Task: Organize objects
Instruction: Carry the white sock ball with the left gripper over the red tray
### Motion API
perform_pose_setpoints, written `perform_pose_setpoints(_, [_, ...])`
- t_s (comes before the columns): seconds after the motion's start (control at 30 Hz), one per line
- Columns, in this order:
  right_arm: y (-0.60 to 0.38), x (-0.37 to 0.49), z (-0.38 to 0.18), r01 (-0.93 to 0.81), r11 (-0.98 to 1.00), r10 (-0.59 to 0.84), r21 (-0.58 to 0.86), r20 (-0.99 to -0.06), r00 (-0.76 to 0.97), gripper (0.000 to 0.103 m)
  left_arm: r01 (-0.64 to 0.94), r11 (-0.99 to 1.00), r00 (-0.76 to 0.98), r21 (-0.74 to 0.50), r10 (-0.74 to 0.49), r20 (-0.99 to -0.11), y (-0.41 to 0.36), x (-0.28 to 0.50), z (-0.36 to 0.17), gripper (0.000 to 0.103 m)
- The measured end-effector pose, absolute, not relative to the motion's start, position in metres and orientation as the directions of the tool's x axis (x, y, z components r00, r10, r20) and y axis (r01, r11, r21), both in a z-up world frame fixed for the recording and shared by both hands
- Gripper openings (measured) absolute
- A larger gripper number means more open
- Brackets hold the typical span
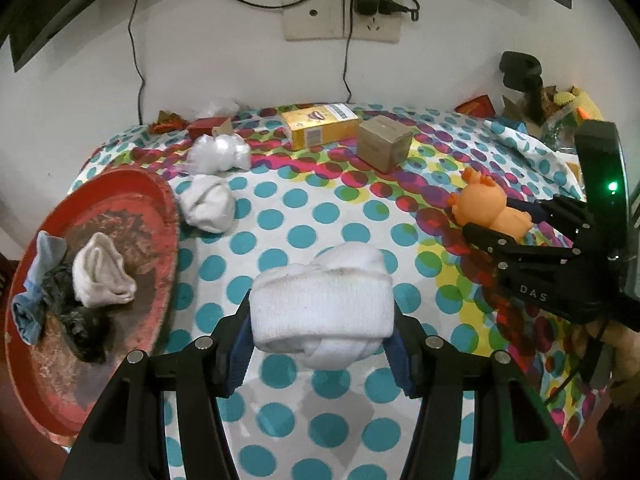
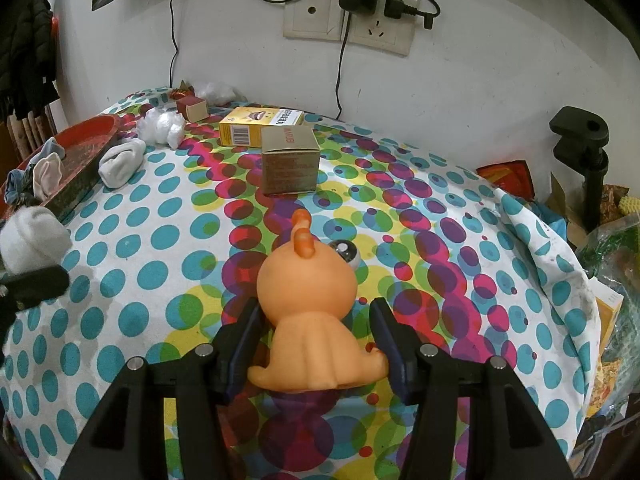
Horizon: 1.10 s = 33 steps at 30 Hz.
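Note:
My left gripper [image 1: 322, 322] is shut on a rolled white sock [image 1: 320, 304] and holds it just above the dotted cloth; its shadow lies beneath. The same sock [image 2: 34, 236] shows at the left edge of the right wrist view. To the left a worn red tray [image 1: 136, 196] holds a cream sock [image 1: 102, 276], a blue sock [image 1: 36, 292] and a dark one [image 1: 76, 312]. Another white sock [image 1: 208, 204] lies against the tray's rim. My right gripper [image 2: 316, 312] is shut on an orange toy animal [image 2: 308, 300] that faces away from the camera, low over the cloth.
At the back stand a yellow box [image 1: 320, 126], a brown box [image 1: 384, 142], a small red box [image 1: 208, 126] and a plastic-wrapped white bundle [image 1: 220, 154]. Cables hang from wall sockets [image 1: 340, 16]. A black clamp stand [image 2: 584, 152] and packets crowd the right edge.

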State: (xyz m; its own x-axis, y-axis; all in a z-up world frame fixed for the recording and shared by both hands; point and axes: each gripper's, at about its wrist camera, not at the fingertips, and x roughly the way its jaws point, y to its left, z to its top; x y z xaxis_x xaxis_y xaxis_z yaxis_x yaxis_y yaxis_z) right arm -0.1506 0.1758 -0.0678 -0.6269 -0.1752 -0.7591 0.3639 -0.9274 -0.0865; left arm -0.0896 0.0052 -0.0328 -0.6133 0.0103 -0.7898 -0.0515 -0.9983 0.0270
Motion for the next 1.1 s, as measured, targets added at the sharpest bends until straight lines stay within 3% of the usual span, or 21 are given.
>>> perform_pose_setpoints(0.67, [0.176, -0.151, -0.067, 0.363, -0.927, -0.173, -0.090, -0.757, -0.630, 0.056, 0.156, -0.987, -0.636, 0.040, -0.131, -0.761, -0.107, -0.078, 0.002, 0.054])
perform_pose_setpoints(1.1, [0.175, -0.150, -0.067, 0.363, -0.927, -0.170, -0.093, -0.758, -0.630, 0.057, 0.306, -0.951, -0.578, 0.050, -0.227, -0.784, -0.186, -0.079, -0.012, 0.054])
